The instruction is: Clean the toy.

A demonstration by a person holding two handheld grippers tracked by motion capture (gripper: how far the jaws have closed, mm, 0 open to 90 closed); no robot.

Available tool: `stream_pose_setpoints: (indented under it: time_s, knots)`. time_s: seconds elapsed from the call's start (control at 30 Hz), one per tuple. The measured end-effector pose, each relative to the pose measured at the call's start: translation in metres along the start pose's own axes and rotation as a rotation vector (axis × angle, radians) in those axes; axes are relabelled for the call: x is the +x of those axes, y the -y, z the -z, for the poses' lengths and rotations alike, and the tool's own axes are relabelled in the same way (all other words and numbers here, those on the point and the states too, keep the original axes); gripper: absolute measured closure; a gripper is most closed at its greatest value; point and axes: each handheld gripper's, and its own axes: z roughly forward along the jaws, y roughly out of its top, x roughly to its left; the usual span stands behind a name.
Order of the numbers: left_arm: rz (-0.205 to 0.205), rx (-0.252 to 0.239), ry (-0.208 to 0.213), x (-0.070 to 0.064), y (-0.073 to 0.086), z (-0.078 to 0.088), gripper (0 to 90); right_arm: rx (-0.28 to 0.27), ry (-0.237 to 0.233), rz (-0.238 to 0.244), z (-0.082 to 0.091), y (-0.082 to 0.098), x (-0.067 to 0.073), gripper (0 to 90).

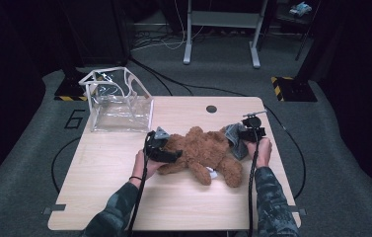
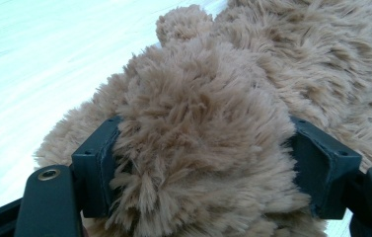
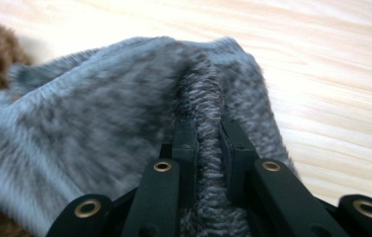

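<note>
The left claw is clamped on a fat wad of the brown teddy bear, prob. to pin it flat on the table while the other side works. The right claw is clenched on a ridge of grey knit garment, w/ the cloth bunched just ahead of its tips, apparently a piece of the bear's clothing. The bear lies between both claws, its long axis running claw to claw; which end is the head can't be told. A clear bag sits well beyond the left claw.

bear mid-table | bag behind-left | cloth right
</note>
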Motion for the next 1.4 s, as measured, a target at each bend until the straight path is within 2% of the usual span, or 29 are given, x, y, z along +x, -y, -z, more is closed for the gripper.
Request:
stream_pose_setpoints:
  time_s: [0.07,0.1,0.13,0.2,0.27,0.33,0.47,0.6,0.63,0.73,0.8,0.97,1.07,1.3,1.4]
  knots:
    - [0.001,-0.001,0.0,0.0,0.0,0.0,24.3,-0.04,-0.005,-0.025,0.009,0.0,-0.006,79.7]
    - [0.002,-0.001,0.0,0.0,0.0,0.0,24.3,-0.076,-0.043,-0.034,0.017,-0.002,-0.01,79.6]
    - [0.004,0.0,0.0,-0.001,0.0,0.0,24.3,-0.104,-0.061,-0.041,0.022,-0.003,-0.011,79.5]
    - [0.004,0.0,-0.001,-0.001,0.0,0.0,24.3,-0.168,-0.121,-0.031,0.039,-0.007,-0.011,79.4]
    - [0.005,-0.002,-0.001,-0.001,0.0,0.0,24.3,-0.211,-0.162,0.009,0.05,-0.011,-0.006,79.4]
    - [0.005,-0.005,-0.001,-0.001,0.0,0.0,24.3,-0.214,-0.212,0.035,0.057,-0.015,0.004,79.4]
    - [0.004,-0.004,-0.001,-0.001,0.0,0.0,24.3,-0.214,-0.26,0.096,0.059,-0.019,0.021,79.3]
    - [0.0,-0.002,-0.002,-0.001,0.0,0.0,24.3,-0.174,-0.298,0.156,0.049,-0.019,0.034,79.3]
    - [0.0,-0.002,-0.003,-0.001,0.0,0.0,24.3,-0.146,-0.314,0.163,0.045,-0.018,0.038,79.2]
    - [-0.003,-0.003,-0.004,-0.002,0.0,0.0,24.3,-0.108,-0.311,0.192,0.035,-0.016,0.042,79.3]
    - [-0.004,0.005,-0.004,-0.002,0.0,0.0,24.3,-0.095,-0.301,0.186,0.029,-0.015,0.043,79.2]
    - [-0.003,0.0,-0.004,-0.002,0.0,0.0,24.3,-0.031,-0.243,0.2,0.01,-0.009,0.043,79.2]
    - [0.0,-0.004,-0.001,-0.001,0.0,0.0,24.3,-0.038,-0.228,0.173,0.005,-0.007,0.041,79.2]
    - [-0.002,-0.003,-0.003,-0.001,0.0,0.0,24.3,-0.041,-0.127,0.17,0.003,-0.011,0.041,79.3]
    - [-0.004,-0.003,-0.004,-0.001,0.0,0.0,24.3,-0.042,-0.1,0.161,0.002,-0.012,0.04,79.3]
